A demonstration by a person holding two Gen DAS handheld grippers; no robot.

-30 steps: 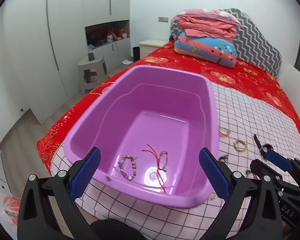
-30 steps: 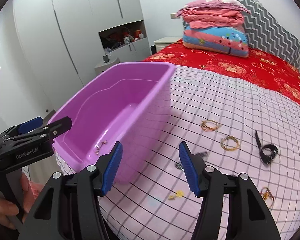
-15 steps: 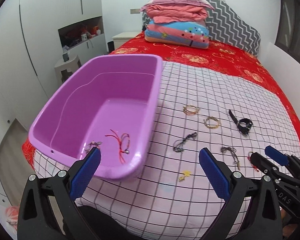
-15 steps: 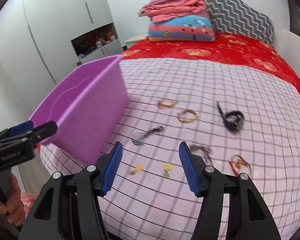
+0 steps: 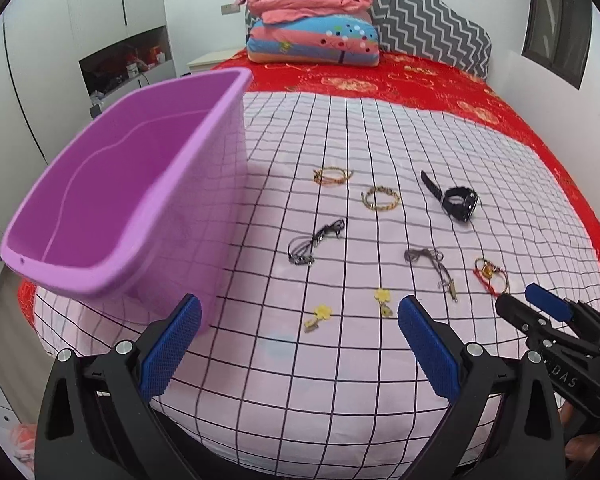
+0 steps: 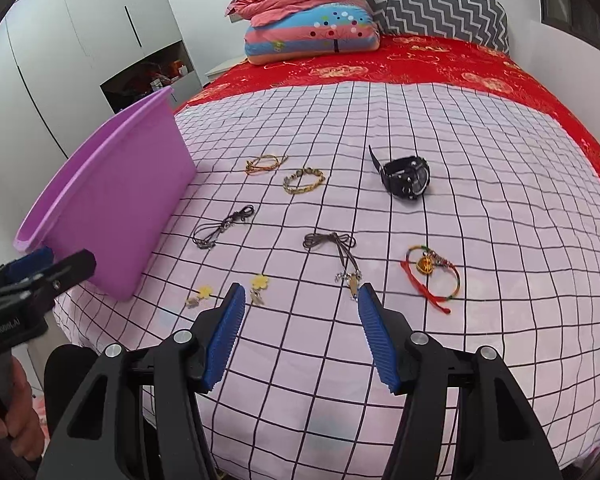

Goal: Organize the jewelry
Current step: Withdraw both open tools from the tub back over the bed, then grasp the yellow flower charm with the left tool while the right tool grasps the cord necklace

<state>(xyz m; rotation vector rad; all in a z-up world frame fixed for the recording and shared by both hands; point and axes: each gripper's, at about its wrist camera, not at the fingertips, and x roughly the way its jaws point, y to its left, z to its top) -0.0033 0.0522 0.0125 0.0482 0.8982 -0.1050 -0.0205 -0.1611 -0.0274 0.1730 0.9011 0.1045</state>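
While the left gripper (image 5: 298,330) hangs over the near edge of the checked sheet (image 5: 380,140), its jaws stand wide with nothing between them. In the left wrist view the purple tub (image 5: 112,200) sits at nine o'clock. The jewelry lies spread on the sheet: two yellow flower earrings (image 5: 320,314) at six o'clock just beyond the pads, a dark cord necklace (image 5: 314,242) at the centre, two braided bracelets (image 5: 380,199) toward twelve, a black watch (image 5: 458,200) at two, and a red string bracelet (image 5: 490,276) at three.

From the right wrist view, the right gripper (image 6: 300,334) is likewise spread about halfway and empty. A brown cord necklace (image 6: 340,254) trails down toward its right pad, the pendant just beside the tip; the nearer flower earring sits by its left pad.

My judgement is that a pick comes next. To do it well, choose one piece, straddle it, press the tips lightly into the soft sheet and close on the piece alone, since cloth could bunch up with it.
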